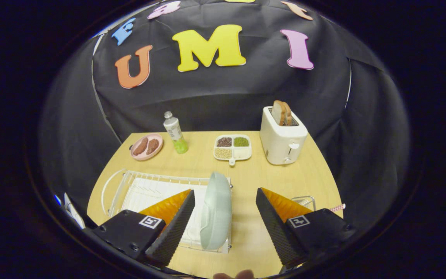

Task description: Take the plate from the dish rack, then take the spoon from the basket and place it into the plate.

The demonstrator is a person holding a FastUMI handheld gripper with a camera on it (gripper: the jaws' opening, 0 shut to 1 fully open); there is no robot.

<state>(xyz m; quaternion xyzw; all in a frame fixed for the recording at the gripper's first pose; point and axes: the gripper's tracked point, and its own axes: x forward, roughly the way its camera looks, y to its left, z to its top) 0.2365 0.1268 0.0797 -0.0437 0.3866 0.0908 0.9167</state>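
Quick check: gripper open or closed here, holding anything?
Gripper: open, holding nothing; the plate stands on edge in the dish rack, between the fingers but not pressed by them.

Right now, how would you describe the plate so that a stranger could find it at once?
On the wooden table lies a white wire dish rack. The plate stands on edge at the rack's right end, between the open gripper fingers, nearer the left one. It is pale green and upright, unlike the flat pink dish beyond.
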